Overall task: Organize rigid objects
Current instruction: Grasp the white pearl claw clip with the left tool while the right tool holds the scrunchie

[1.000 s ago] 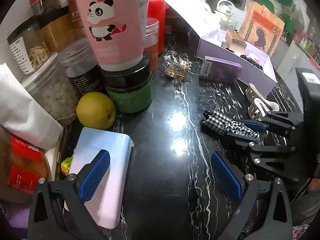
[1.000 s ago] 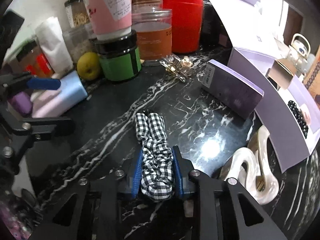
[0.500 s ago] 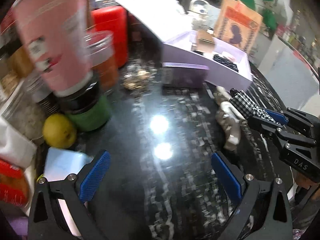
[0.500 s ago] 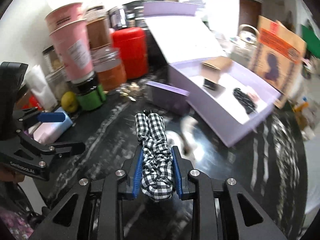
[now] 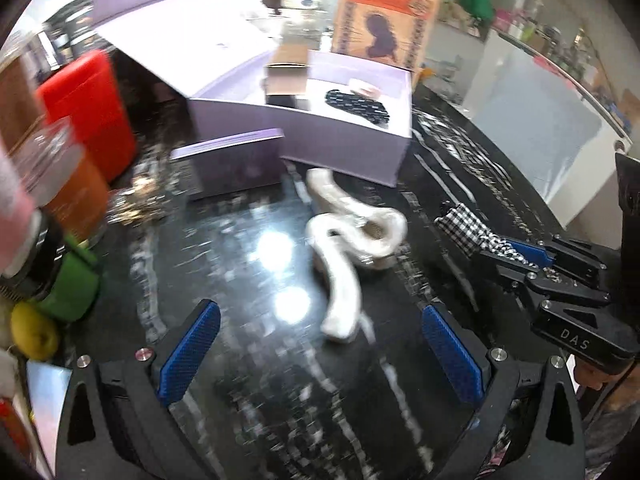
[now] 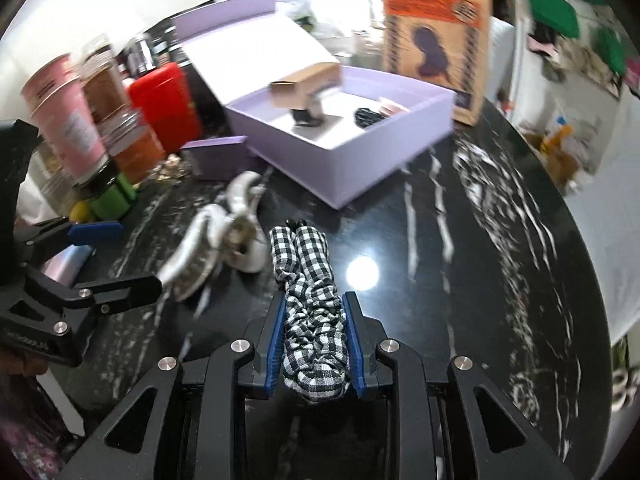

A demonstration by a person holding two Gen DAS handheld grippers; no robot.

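My right gripper (image 6: 315, 308) is shut on a black-and-white checked scrunchie (image 6: 306, 264) and holds it above the black marble table (image 6: 480, 260). From the left wrist view the same scrunchie (image 5: 466, 226) pokes out of the right gripper (image 5: 520, 250) at the right. A pearly white hair claw (image 5: 348, 240) lies on the table ahead of my open left gripper (image 5: 320, 344), whose blue pads are wide apart with nothing between them. The claw (image 6: 216, 240) lies just left of the scrunchie. Behind stands an open lilac box (image 6: 340, 148) with a small cardboard box and dark hair ties inside.
A small purple box (image 5: 236, 168) stands in front of the lilac box (image 5: 320, 128). Jars, a red canister (image 6: 164, 108), a pink tube (image 6: 64, 120) and a green-lidded pot crowd the left. A brown paper bag (image 6: 436, 40) stands behind the box. The table's rounded edge runs along the right.
Both grippers have swung to the right across the table. The jars have slid to the left edge, and the lilac box and the hair claw have come to the middle. The scrunchie stays gripped.
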